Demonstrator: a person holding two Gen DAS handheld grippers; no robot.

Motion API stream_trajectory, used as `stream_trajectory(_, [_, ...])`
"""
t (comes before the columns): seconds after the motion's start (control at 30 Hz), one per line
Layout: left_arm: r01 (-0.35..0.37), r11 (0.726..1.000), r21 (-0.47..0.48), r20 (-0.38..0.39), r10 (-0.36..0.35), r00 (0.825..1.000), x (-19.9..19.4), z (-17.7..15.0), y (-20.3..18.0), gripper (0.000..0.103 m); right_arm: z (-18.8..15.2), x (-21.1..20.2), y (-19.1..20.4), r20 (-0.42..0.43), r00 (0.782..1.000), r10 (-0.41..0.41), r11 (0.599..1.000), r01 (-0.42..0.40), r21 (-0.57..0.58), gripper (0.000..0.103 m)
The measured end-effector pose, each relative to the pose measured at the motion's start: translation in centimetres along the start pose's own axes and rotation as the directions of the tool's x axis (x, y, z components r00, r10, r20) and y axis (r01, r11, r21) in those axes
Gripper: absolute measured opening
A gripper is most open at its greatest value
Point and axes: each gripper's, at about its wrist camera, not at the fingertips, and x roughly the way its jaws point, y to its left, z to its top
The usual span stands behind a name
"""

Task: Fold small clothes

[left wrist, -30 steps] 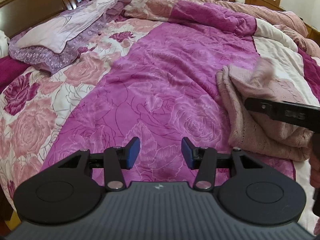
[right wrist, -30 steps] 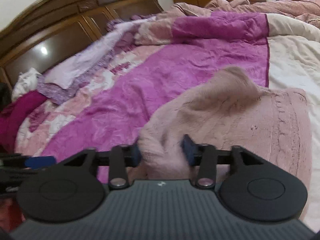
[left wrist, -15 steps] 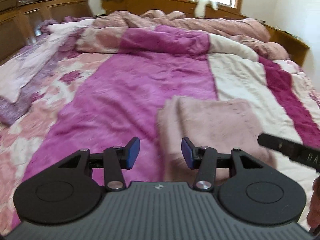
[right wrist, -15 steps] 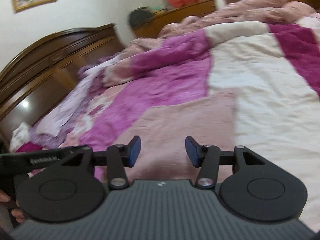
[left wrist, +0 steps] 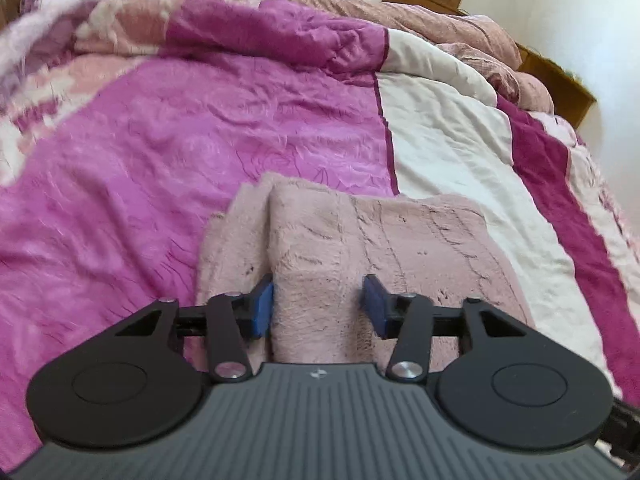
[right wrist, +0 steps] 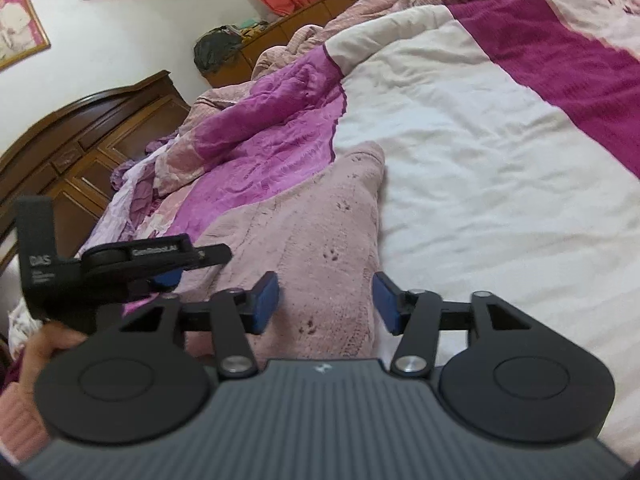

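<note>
A fuzzy pale-pink garment (left wrist: 400, 248) lies folded on the bed quilt (left wrist: 200, 140). My left gripper (left wrist: 318, 307) is down at its near edge and its jaws are closing around a raised fold of the cloth; the left pad (left wrist: 262, 308) touches the fold, while the right pad stands just clear. Above the same garment (right wrist: 312, 240), near its right edge, my right gripper (right wrist: 326, 303) hovers with its jaws opening and grips nothing. The right wrist view also shows the left gripper (right wrist: 188, 266) at the left, held by a hand (right wrist: 48, 344).
The quilt is magenta at the left, with a cream band (right wrist: 460, 160) to the right of the garment. Bunched bedding (left wrist: 320, 0) lies at the far end. A dark wooden headboard (right wrist: 80, 140) and pillows (right wrist: 128, 200) are at the left.
The right gripper held a bunch of the pink cloth a second ago and has let it go; the garment now lies flat. The left gripper swung right from bare quilt onto the garment's fold.
</note>
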Motion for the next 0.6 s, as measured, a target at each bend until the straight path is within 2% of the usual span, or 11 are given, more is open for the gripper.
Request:
stream_trajectory(0.03, [-0.001,1.000,-0.008,0.010,0.001,1.000,0.1,-0.2,0.1,0.022,-0.1,0.2,-0.1,-0.001,1.000,0.002,1.000,-0.002,0.004,0.063])
stream_trajectory(0.17, [0.013,0.999,-0.044,0.086,-0.010,0.996,-2.0,0.3,0.7,0.017,-0.2,0.4,0.3,-0.025,0.998,0.052,0.999,-0.052,0.009,0.063])
stream_trajectory(0.27, [-0.028,0.998,-0.054,0.140,0.035,0.990,-3.9,0.9,2.0,0.017,-0.8,0.5,1.9,-0.033,0.996,0.087,0.994,-0.089,-0.062,0.062])
stream_trajectory(0.3, [-0.065,0.997,-0.044,0.124,0.070,0.990,-3.5,0.9,2.7,0.017,-1.1,0.7,2.7,-0.035,0.995,0.090,0.990,-0.093,-0.104,0.062])
stream_trajectory(0.37, [-0.080,0.996,-0.045,0.042,0.082,0.996,-2.2,0.5,3.9,0.019,-1.7,1.0,3.7,-0.041,0.996,0.073,0.985,-0.078,-0.155,0.062])
stream_trajectory(0.4, [-0.071,0.996,-0.051,0.027,0.073,0.997,-1.8,0.3,4.2,0.023,-2.0,1.1,4.1,-0.042,0.998,0.057,0.982,-0.063,-0.178,0.063])
stream_trajectory(0.43, [-0.072,0.996,-0.055,0.040,0.075,0.996,-2.0,0.1,4.4,0.034,-2.2,1.3,4.5,-0.040,0.998,0.045,0.977,-0.052,-0.205,0.063])
stream_trajectory(0.47, [-0.079,0.995,-0.053,0.055,0.082,0.995,-2.4,-0.1,4.4,0.038,-2.3,1.3,4.5,-0.040,0.998,0.038,0.975,-0.046,-0.217,0.063])
stream_trajectory(0.53, [-0.085,0.995,-0.051,0.055,0.088,0.995,-3.1,0.0,4.2,0.054,-2.1,1.2,4.3,-0.047,0.998,0.042,0.975,-0.051,-0.214,0.063])
stream_trajectory(0.6, [-0.077,0.996,-0.054,0.048,0.080,0.996,-3.6,0.0,4.3,0.057,-1.5,0.9,3.7,-0.057,0.997,0.060,0.981,-0.069,-0.179,0.063])
